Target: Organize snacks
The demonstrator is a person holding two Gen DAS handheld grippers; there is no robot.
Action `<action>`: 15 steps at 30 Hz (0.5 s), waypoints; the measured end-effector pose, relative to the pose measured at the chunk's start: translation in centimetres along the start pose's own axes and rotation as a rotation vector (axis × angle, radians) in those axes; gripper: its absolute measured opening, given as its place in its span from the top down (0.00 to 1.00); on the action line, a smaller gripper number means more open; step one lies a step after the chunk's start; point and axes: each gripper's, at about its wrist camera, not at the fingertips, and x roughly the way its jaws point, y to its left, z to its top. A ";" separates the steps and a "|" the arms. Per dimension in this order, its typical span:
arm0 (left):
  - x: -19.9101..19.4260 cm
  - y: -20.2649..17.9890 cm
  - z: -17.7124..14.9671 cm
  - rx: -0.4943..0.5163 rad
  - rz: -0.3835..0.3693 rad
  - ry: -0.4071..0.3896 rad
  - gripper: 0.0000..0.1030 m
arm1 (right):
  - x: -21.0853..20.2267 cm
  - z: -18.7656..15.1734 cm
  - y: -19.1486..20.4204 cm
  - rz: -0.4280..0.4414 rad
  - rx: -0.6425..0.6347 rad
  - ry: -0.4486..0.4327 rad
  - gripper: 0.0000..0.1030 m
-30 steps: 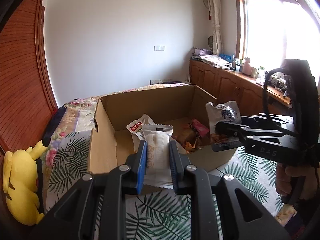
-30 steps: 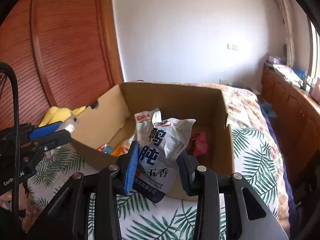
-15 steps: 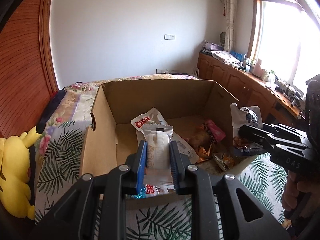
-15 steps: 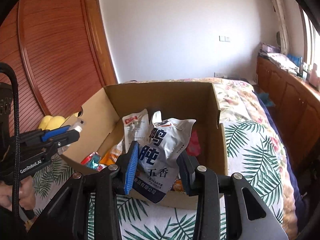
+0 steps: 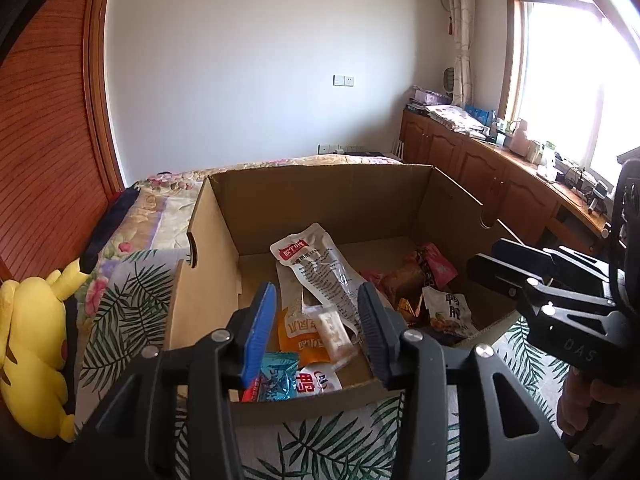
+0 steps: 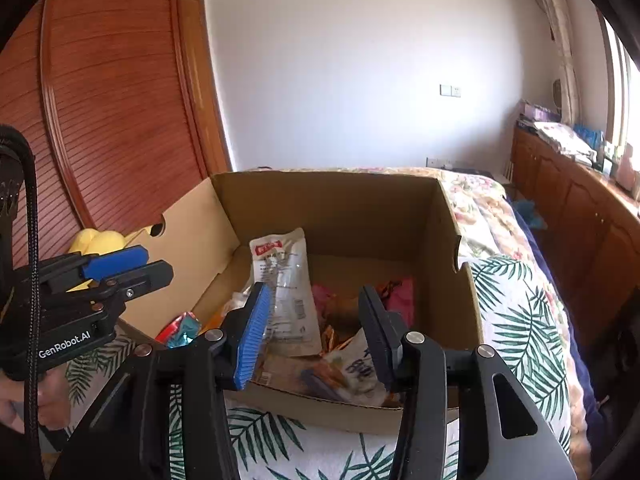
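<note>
An open cardboard box (image 5: 208,280) of snacks stands on the bed. My left gripper (image 5: 317,292) hovers over its near edge, jaws opening and gripping nothing. Below it a clear wafer packet (image 5: 334,334) lies loose on an orange packet (image 5: 298,338). My right gripper (image 6: 314,292) is over the near right part of the box (image 6: 340,208), jaws opening and empty. The white duck-gizzard pouch (image 6: 356,372) lies in the box beneath it, also seen in the left wrist view (image 5: 450,314). A long white pouch with a red label (image 5: 316,264) leans in the middle.
A yellow plush toy (image 5: 32,352) lies left of the box on the palm-leaf bedspread (image 5: 120,312). Wooden cabinets (image 5: 480,168) run under the window at the right. A slatted wooden door (image 6: 100,120) stands to the left. A blue packet (image 5: 278,374) and a pink one (image 5: 438,266) lie inside.
Both grippers have opened. The wafer packet has dropped from the left jaws into the box, and the white pouch has fallen from the right jaws into it.
</note>
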 end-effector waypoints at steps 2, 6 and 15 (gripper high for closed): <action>-0.4 -0.1 -0.1 0.010 -0.001 -0.008 0.58 | -0.5 -0.1 0.0 0.007 0.003 -0.008 0.55; -1.7 -0.4 -0.5 0.020 -0.009 -0.028 0.58 | -2.0 -0.2 0.4 -0.001 -0.007 -0.031 0.55; -6.0 -1.8 -2.0 0.088 0.050 -0.101 0.55 | -5.9 -1.9 0.3 -0.008 0.002 -0.064 0.55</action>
